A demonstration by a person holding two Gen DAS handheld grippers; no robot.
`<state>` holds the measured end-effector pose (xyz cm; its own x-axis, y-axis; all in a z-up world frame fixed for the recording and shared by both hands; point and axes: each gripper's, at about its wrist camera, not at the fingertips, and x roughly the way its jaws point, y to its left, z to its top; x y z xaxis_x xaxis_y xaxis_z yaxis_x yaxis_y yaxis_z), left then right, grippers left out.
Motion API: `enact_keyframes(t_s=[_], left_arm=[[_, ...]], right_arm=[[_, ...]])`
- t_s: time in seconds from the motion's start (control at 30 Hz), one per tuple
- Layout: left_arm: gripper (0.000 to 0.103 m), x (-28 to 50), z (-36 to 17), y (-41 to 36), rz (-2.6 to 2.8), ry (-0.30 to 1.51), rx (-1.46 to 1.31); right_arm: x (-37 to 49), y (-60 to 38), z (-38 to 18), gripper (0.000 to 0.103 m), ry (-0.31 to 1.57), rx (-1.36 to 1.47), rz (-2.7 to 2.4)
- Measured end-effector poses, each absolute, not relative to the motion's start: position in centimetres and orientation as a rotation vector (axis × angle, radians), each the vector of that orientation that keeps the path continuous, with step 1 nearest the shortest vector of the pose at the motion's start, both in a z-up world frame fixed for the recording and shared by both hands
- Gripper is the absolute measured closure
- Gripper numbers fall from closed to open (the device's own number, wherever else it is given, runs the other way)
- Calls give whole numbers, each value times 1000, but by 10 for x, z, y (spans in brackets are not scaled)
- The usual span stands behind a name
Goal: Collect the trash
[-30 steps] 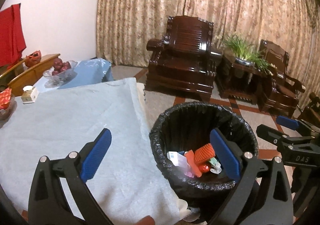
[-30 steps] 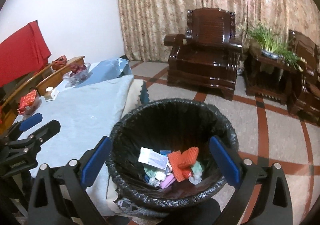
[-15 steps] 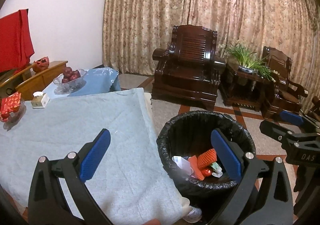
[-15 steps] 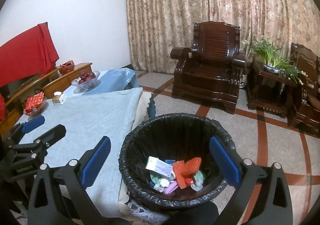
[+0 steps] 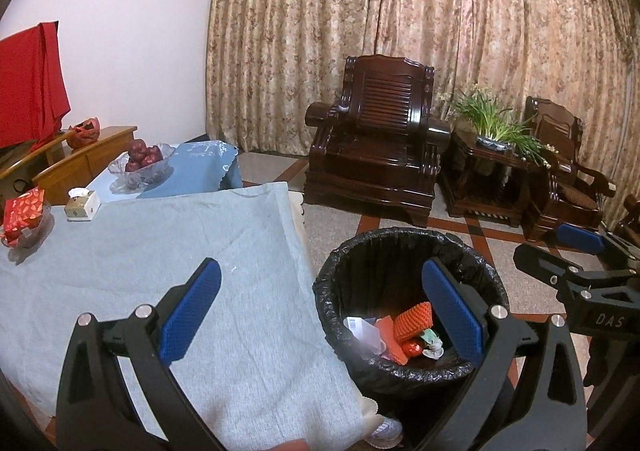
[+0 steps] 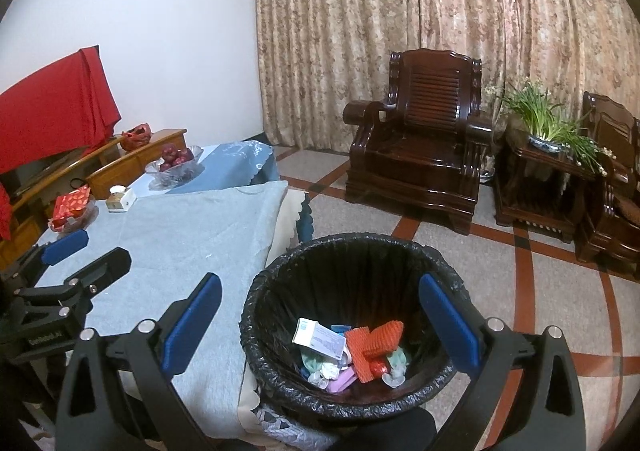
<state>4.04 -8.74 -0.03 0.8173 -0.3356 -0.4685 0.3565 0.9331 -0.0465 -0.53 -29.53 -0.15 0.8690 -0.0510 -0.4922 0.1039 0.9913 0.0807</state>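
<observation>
1. The left gripper (image 5: 320, 315) hangs over the table edge, jaws spread wide with nothing between them; the right gripper (image 6: 320, 325) hangs above the bin, jaws just as wide and empty.
2. The trash bin (image 6: 276, 279) — lined with a black bag — stands on the floor just beside the table (image 5: 140, 251), which is draped in grey cloth.
3. The trash (image 6: 360, 347) lies at the bin's bottom: orange foam netting, a paper box, wrappers.
4. Farther off — a fruit bowl (image 5: 140, 167), then a dark wooden armchair (image 5: 376, 143) before curtains.
</observation>
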Motion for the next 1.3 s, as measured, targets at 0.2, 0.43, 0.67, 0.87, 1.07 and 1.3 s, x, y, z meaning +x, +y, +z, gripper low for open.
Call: enact_keyframes(t_s=[0.2, 0.43, 0.67, 0.87, 1.07, 1.3], left_arm=[[5, 40, 0, -87, -368, 489, 43], [5, 40, -1, -86, -368, 487, 44], [5, 40, -2, -86, -368, 488, 44], [5, 40, -2, -86, -368, 488, 44], [5, 40, -2, -86, -368, 487, 44], [5, 40, -1, -84, -366, 488, 43]], right_arm=[[-3, -294, 2, 6, 505, 100, -82], [-2, -294, 3, 6, 501, 95, -81], [-1, -295, 3, 6, 501, 93, -79], [-1, -294, 2, 6, 501, 93, -81], [-1, -293, 2, 6, 500, 94, -80], [-1, -293, 3, 6, 501, 92, -80]])
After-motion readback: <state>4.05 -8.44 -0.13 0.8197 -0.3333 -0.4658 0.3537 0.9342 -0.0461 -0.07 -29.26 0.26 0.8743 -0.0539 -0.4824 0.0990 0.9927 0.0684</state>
